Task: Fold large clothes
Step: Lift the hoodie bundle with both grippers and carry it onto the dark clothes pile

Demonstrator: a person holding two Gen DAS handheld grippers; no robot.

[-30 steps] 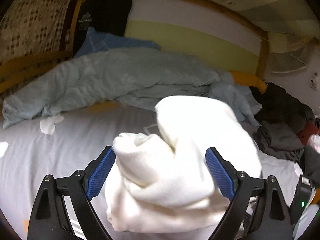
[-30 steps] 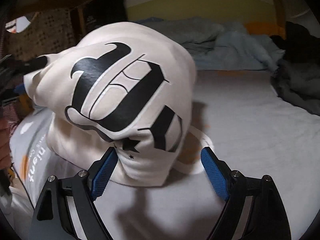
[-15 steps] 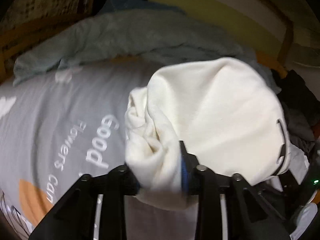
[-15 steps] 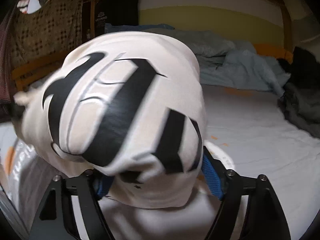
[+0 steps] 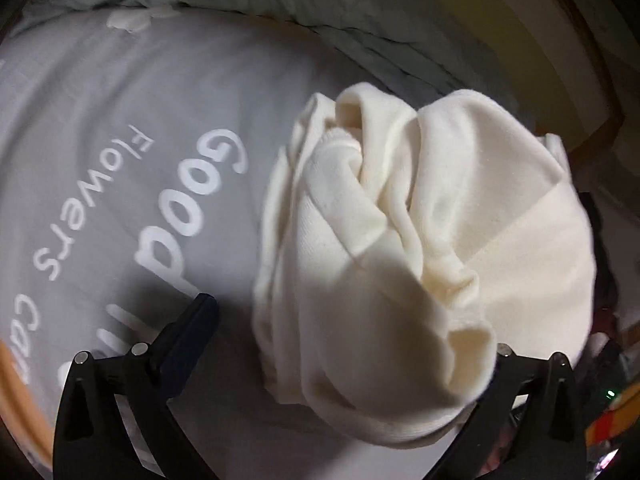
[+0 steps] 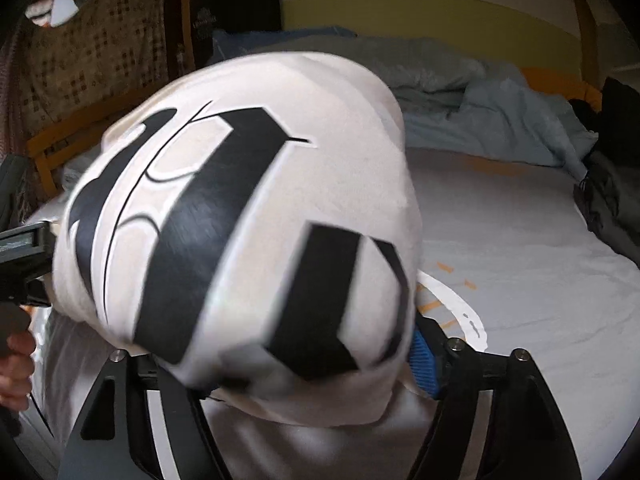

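The cream sweatshirt point(image 5: 400, 240) with the big black print is a loose, rolled bundle. It is lifted a little above the grey bed sheet point(image 5: 120, 120) and not spread on it. Half a second ago your left claw point(image 5: 348, 320) was pinched tight on a fold of it. Now this claw is opening wide. Its left finger stands free over the sheet, and cloth covers the other finger, so I judge this side as let go. Your right claw point(image 6: 276, 364) is closing on the lower end of the bundle, and its blue pad presses against the cloth. So it alone carries the garment. For the task this means that no fold is made yet: the sweatshirt is crumpled, and I think you must first lay it flat on the sheet, away from the pale blue quilt point(image 5: 320, 8).
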